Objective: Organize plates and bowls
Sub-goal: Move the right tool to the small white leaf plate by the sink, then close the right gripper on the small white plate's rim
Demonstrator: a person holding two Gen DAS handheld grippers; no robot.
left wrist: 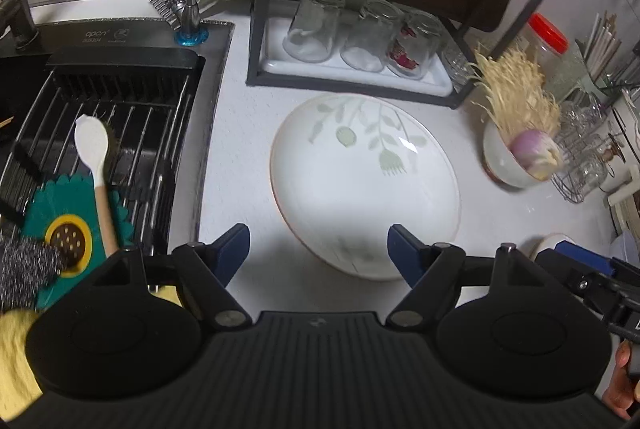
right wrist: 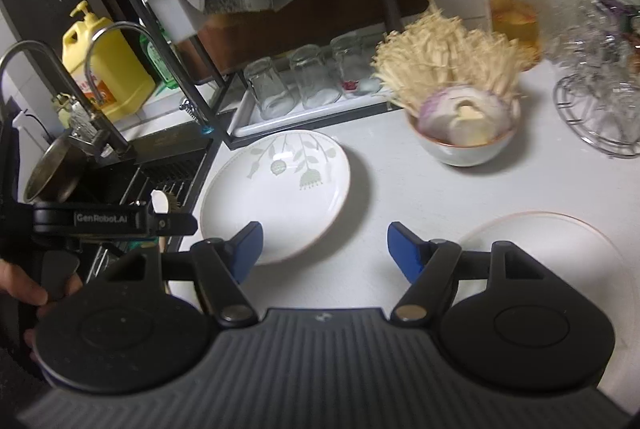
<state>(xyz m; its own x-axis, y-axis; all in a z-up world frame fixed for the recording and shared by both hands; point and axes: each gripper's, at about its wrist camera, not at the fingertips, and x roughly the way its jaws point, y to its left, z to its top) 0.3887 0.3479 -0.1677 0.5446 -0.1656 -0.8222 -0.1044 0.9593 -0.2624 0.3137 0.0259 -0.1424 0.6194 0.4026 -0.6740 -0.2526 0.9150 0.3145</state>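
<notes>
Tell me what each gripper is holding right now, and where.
Nothing. Left gripper and right gripper are both open and empty above the counter.

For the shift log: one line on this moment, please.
left gripper: open, empty | right gripper: open, empty | leaf-pattern plate: on counter, untouched

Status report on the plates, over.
Left gripper and right gripper open, empty. White leaf-patterned plate flat on counter, untouched. White bowl of enoki mushrooms beside it, apart.
</notes>
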